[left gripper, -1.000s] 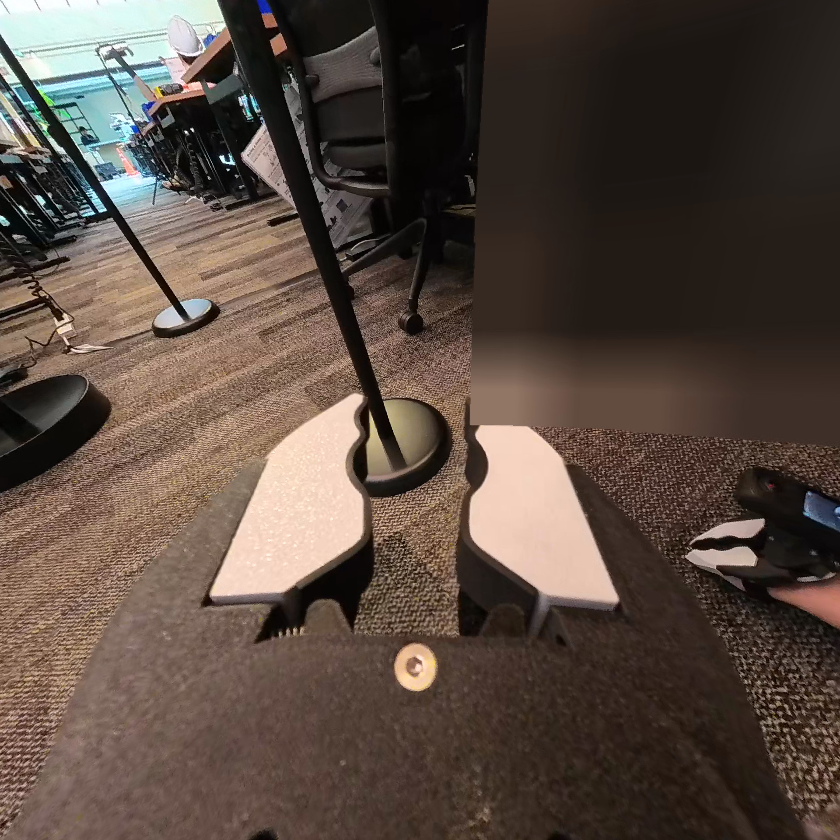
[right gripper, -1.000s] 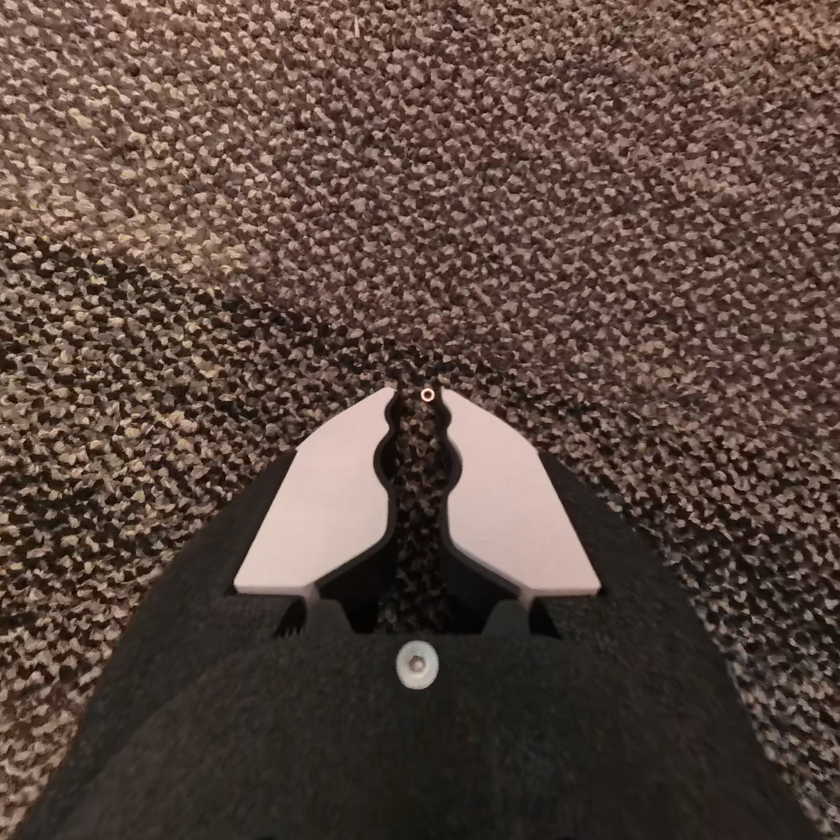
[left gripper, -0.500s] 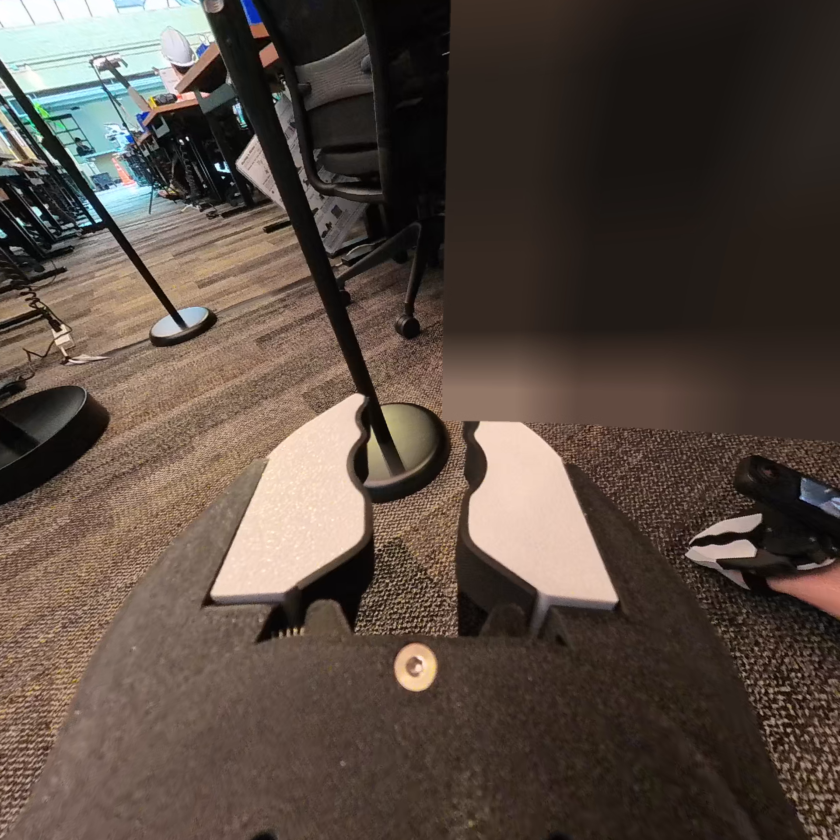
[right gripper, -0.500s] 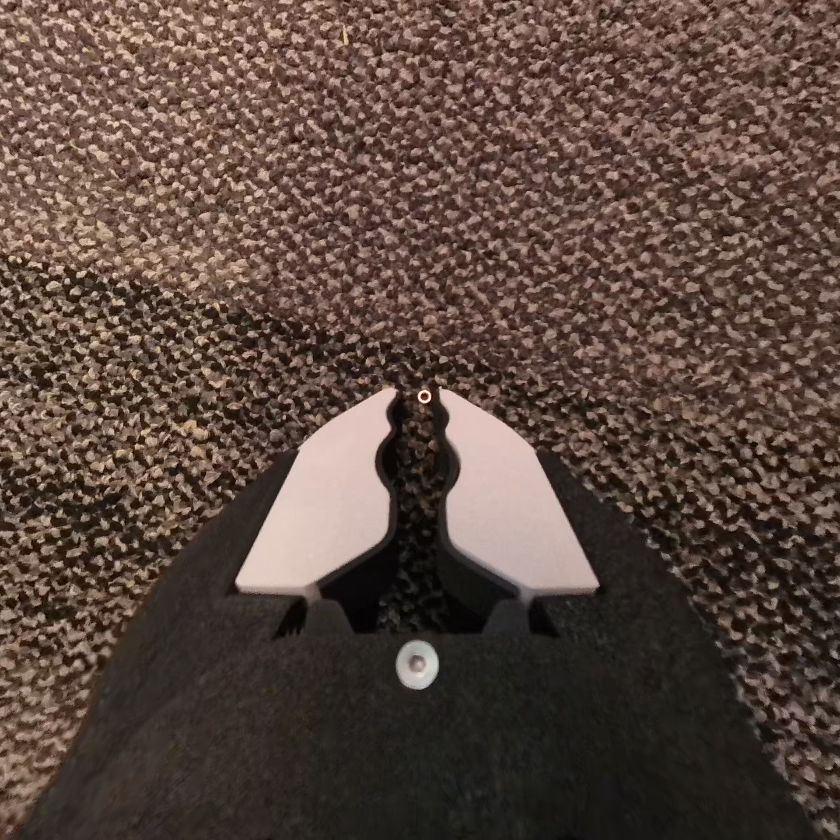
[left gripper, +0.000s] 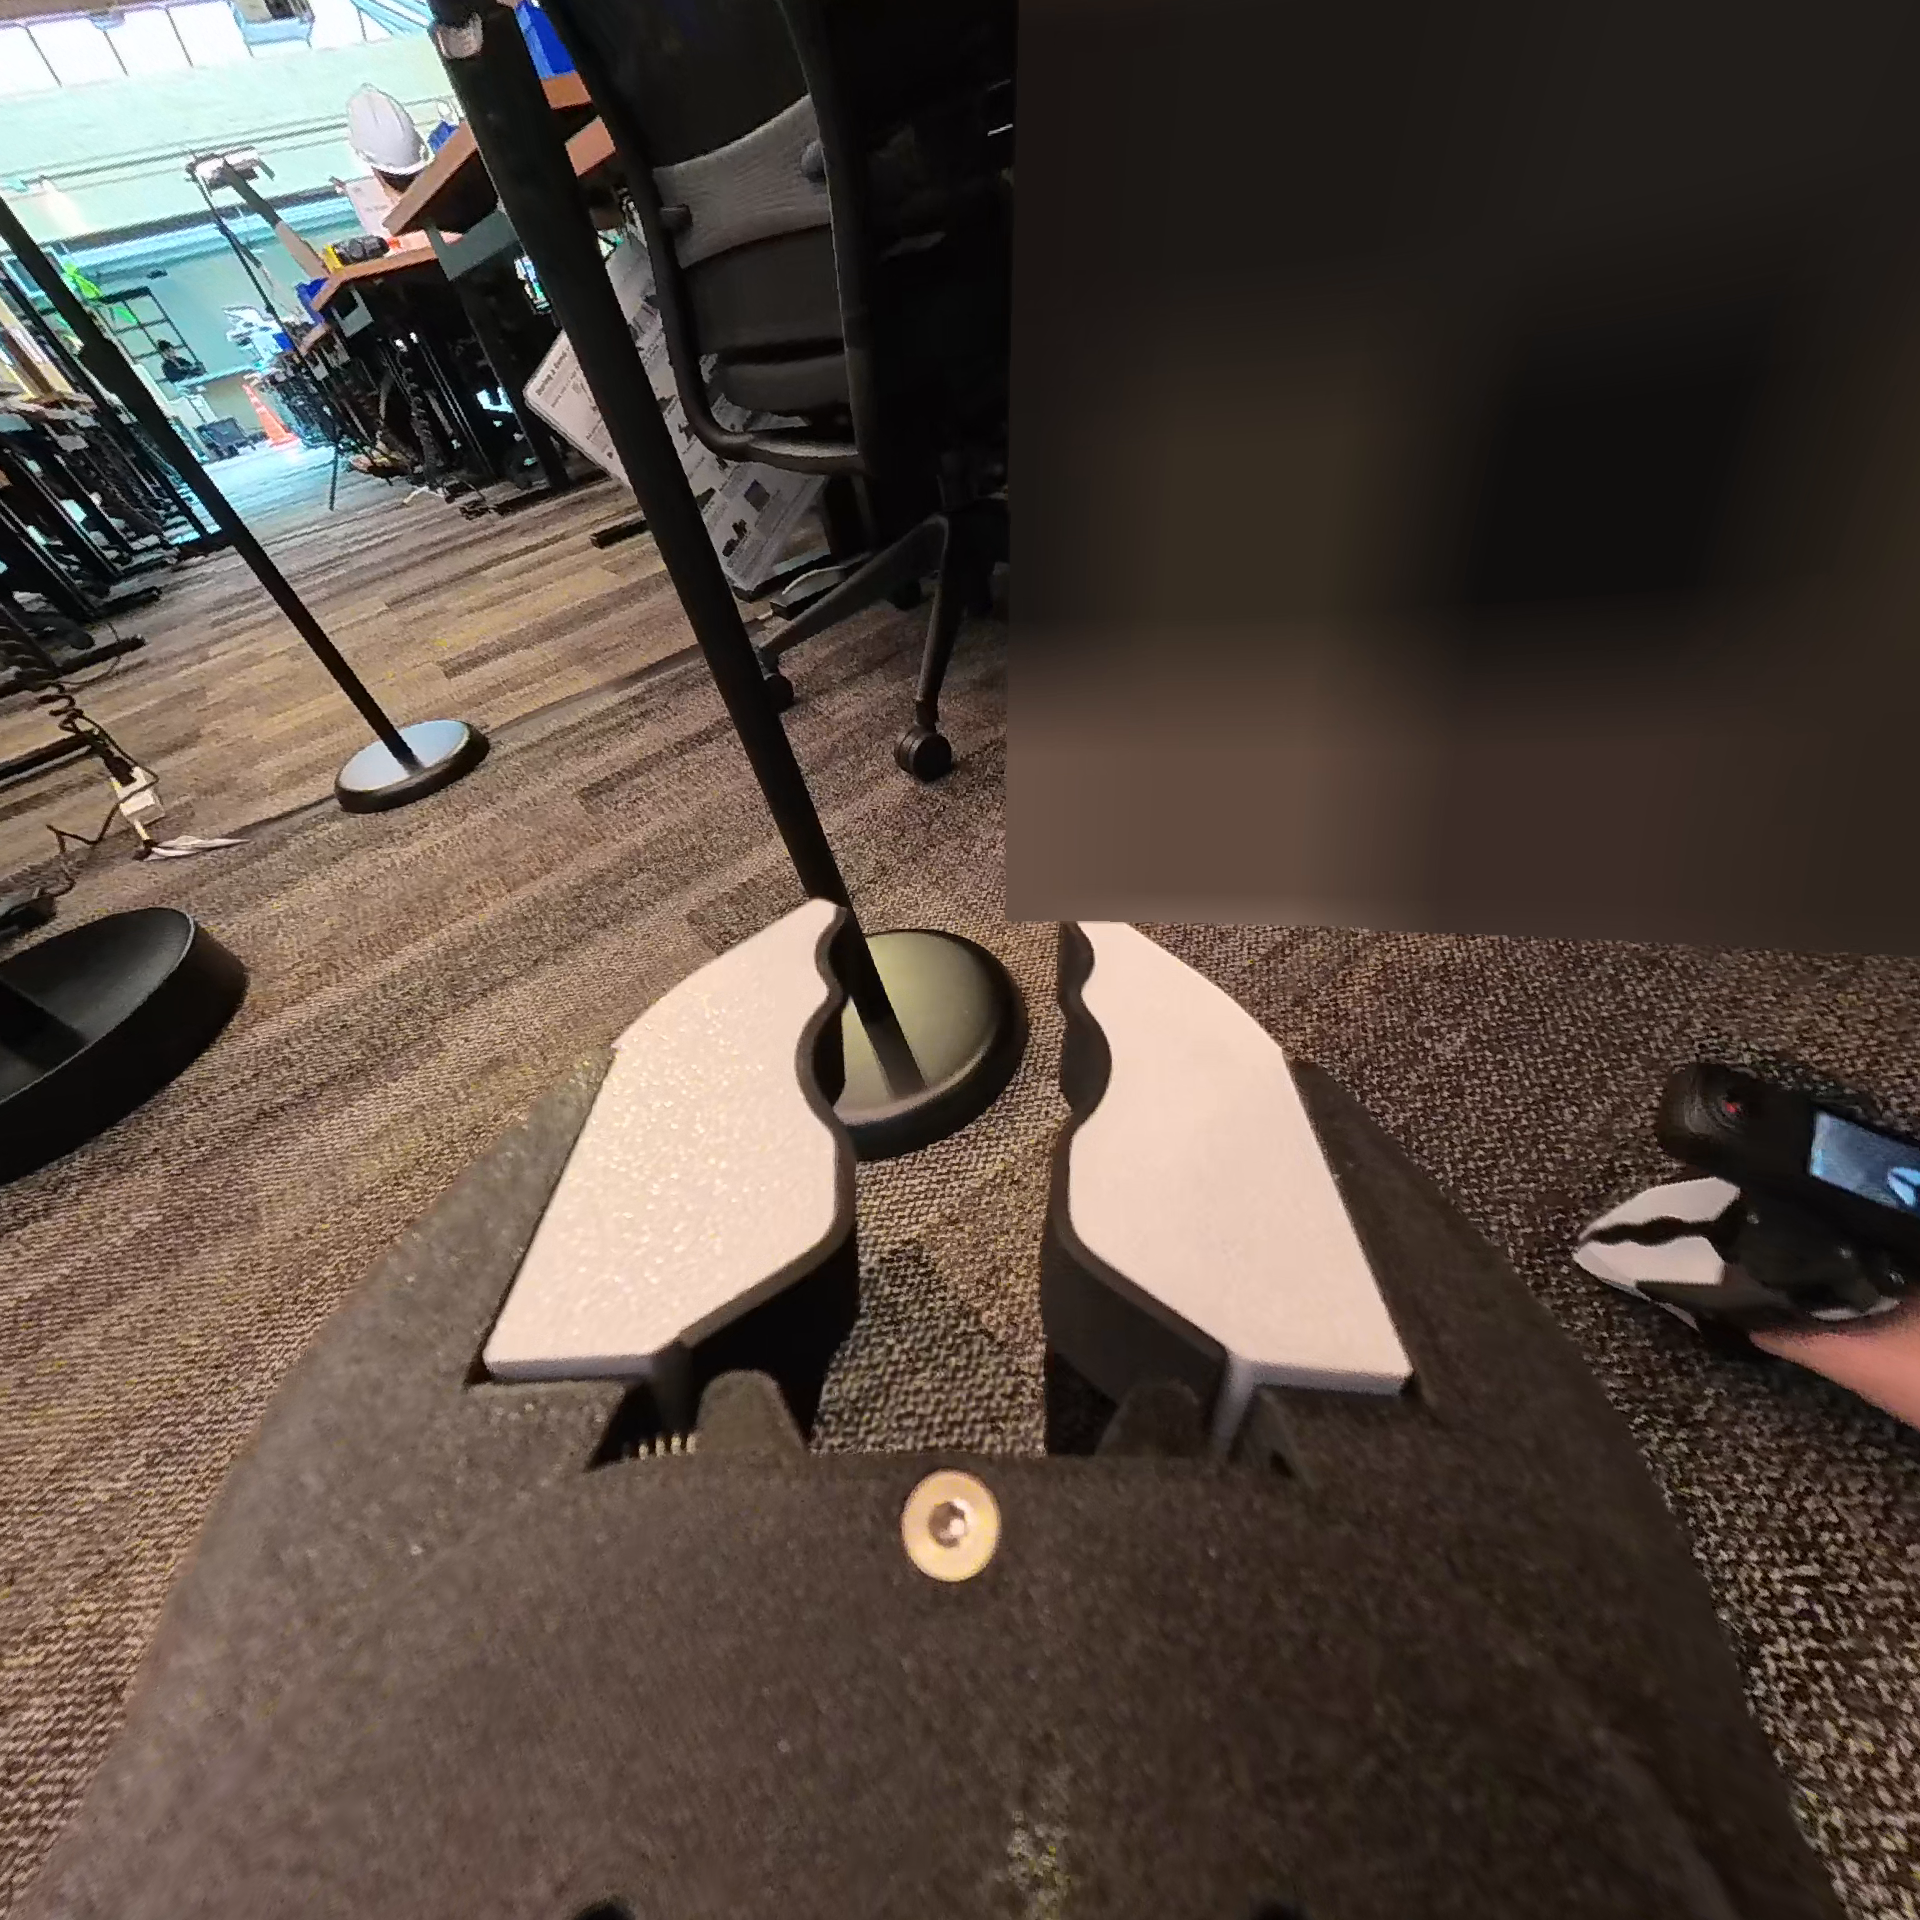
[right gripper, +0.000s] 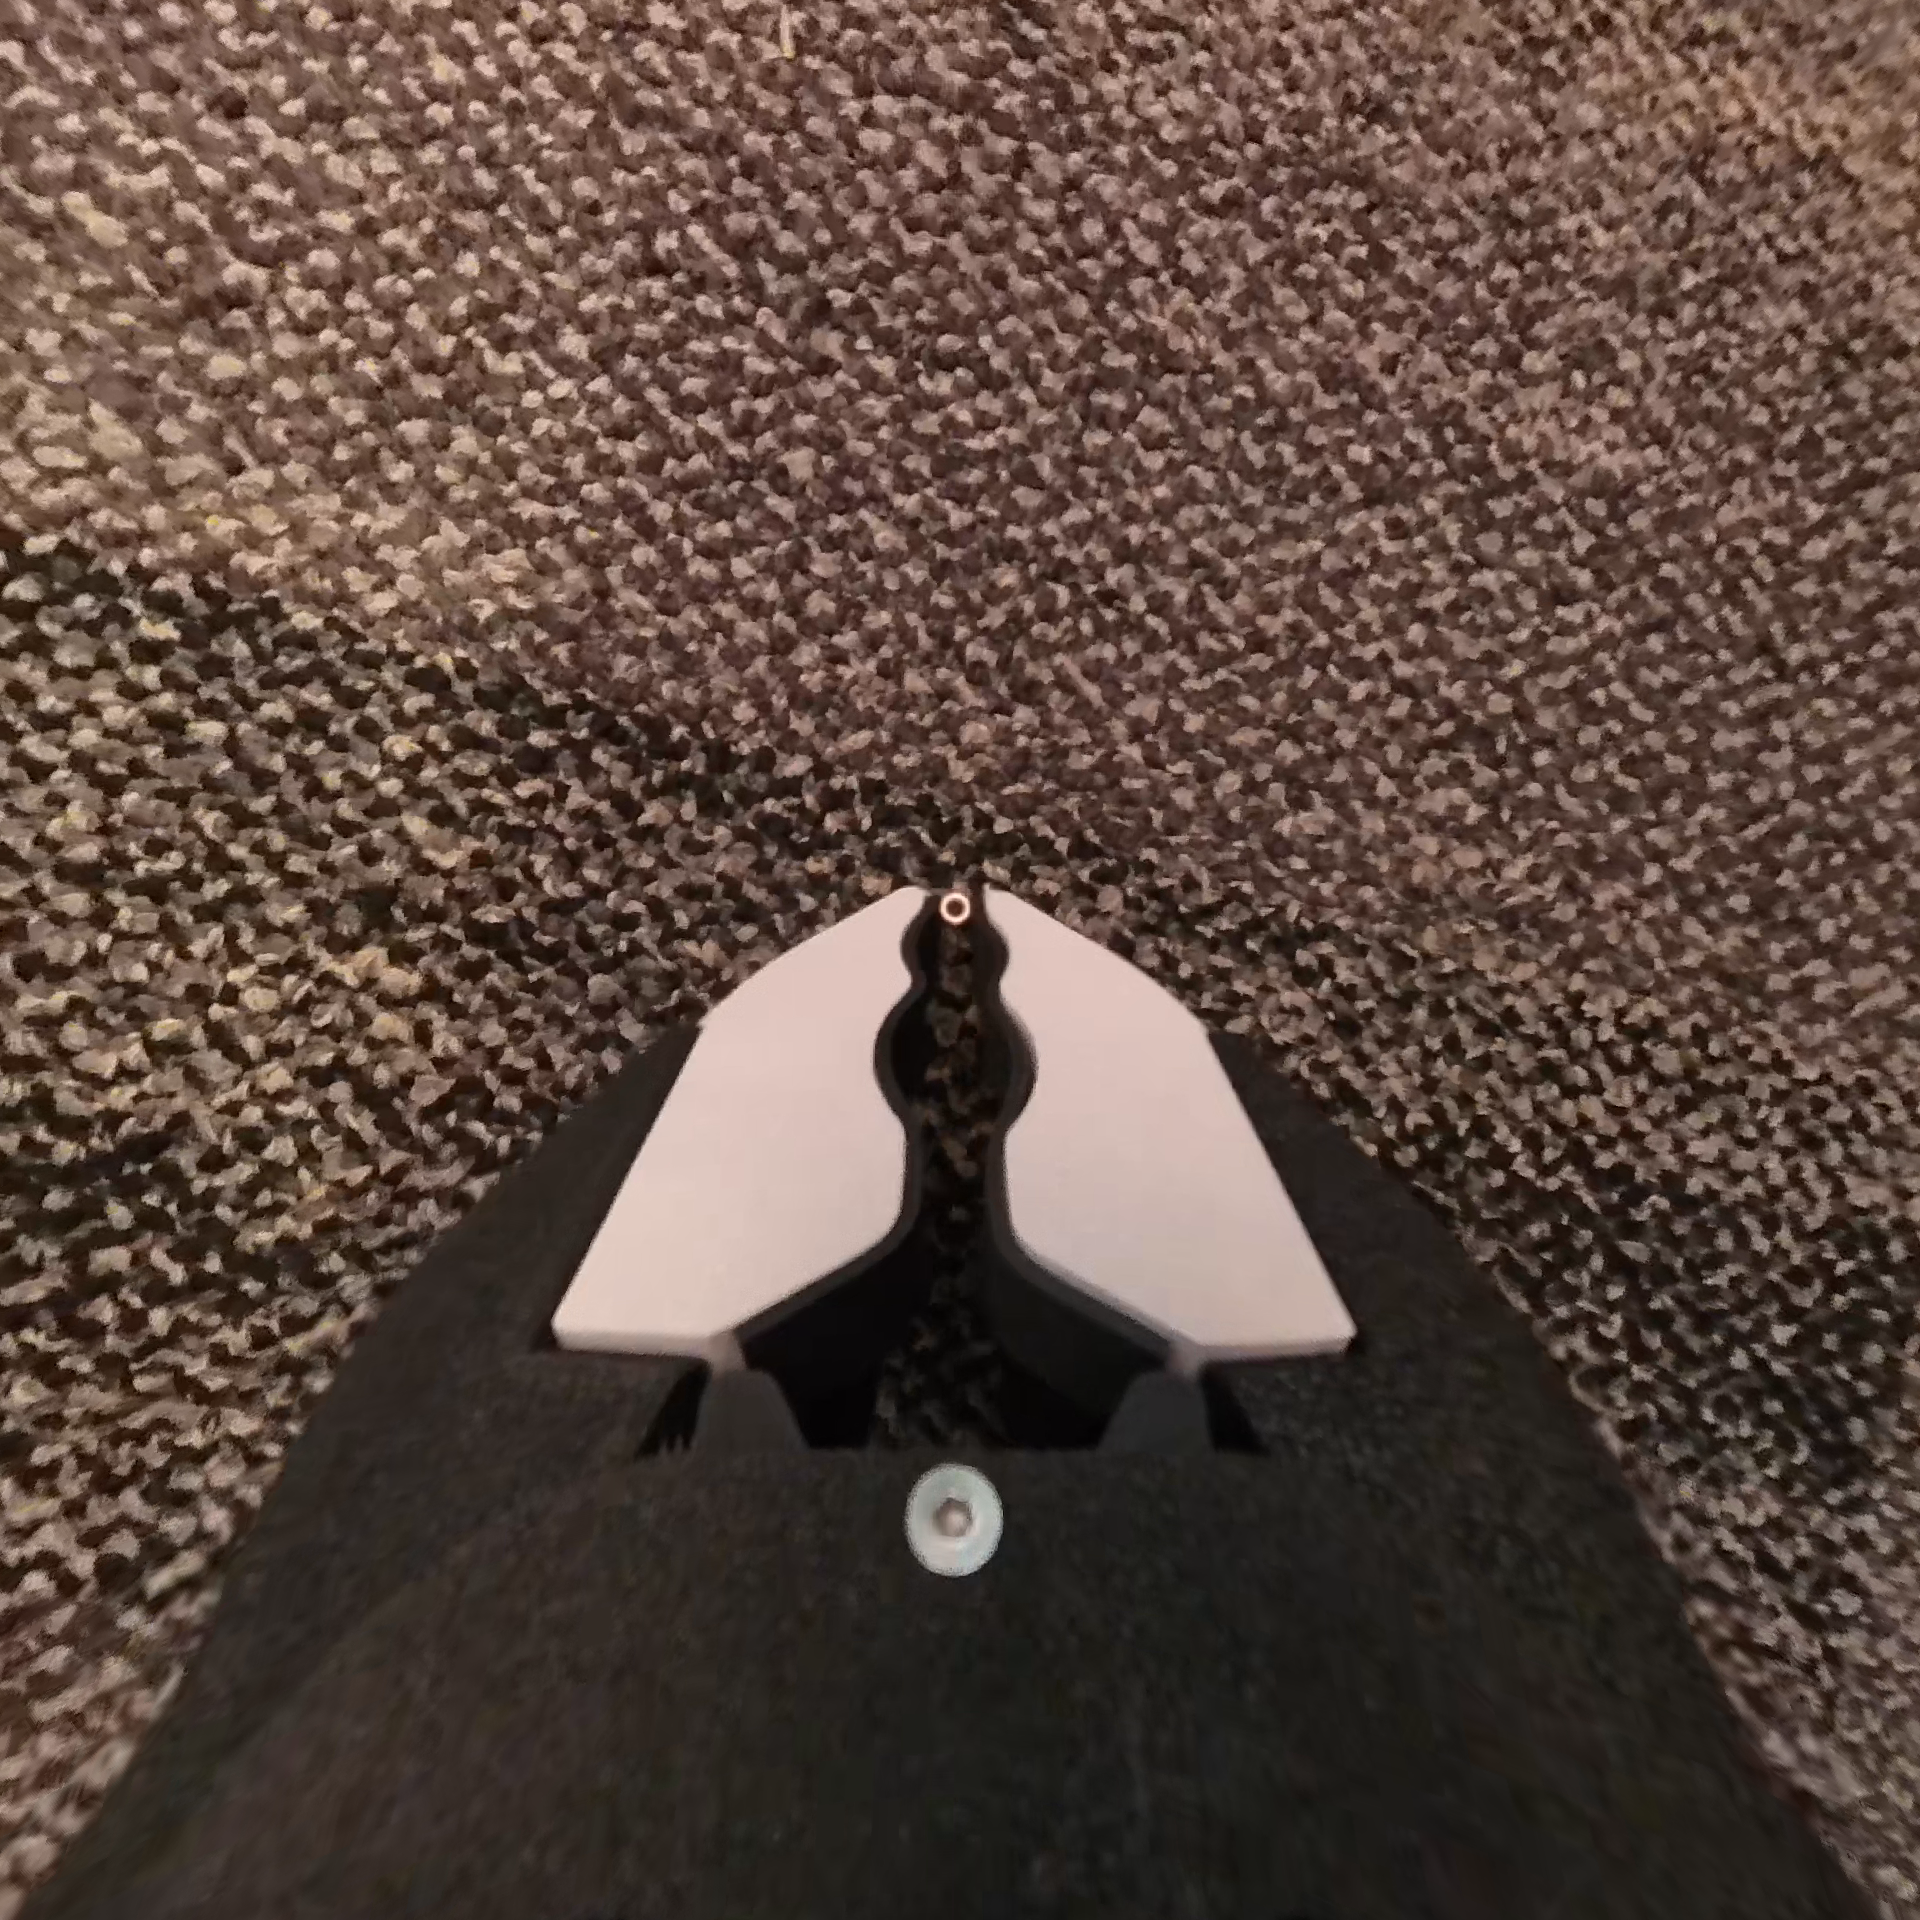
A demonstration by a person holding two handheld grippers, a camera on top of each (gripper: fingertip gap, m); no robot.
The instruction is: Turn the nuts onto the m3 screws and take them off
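Observation:
My right gripper [right gripper: 954, 914] points down at the brown-grey carpet [right gripper: 1039, 416], close above it. Its white fingers [right gripper: 790, 1122] are nearly together, and the tips close on a tiny copper-coloured ring [right gripper: 954, 907]. The right gripper also shows in the left wrist view [left gripper: 1662, 1242], low on the carpet at the far right with a hand behind it and its fingers almost together. My left gripper [left gripper: 951, 935] is open with nothing between its fingers [left gripper: 707, 1143]. It hangs low over the carpet and faces the round base of a black pole stand [left gripper: 935, 1013], which stands beyond the tips.
A second pole stand [left gripper: 410, 764] and a wide black base [left gripper: 94, 997] stand on the left. An office chair on castors [left gripper: 920, 748] and desks lie beyond. A blurred patch covers the upper right. Tip to tip, the grippers are about 50 centimeters apart. The brown-grey carpet [right gripper: 1039, 416] is about 9 centimeters from my right fingertips.
My right gripper's fingers have closed in on the small ring, which now sits centred between the tips. The left gripper has shifted slightly and stays open.

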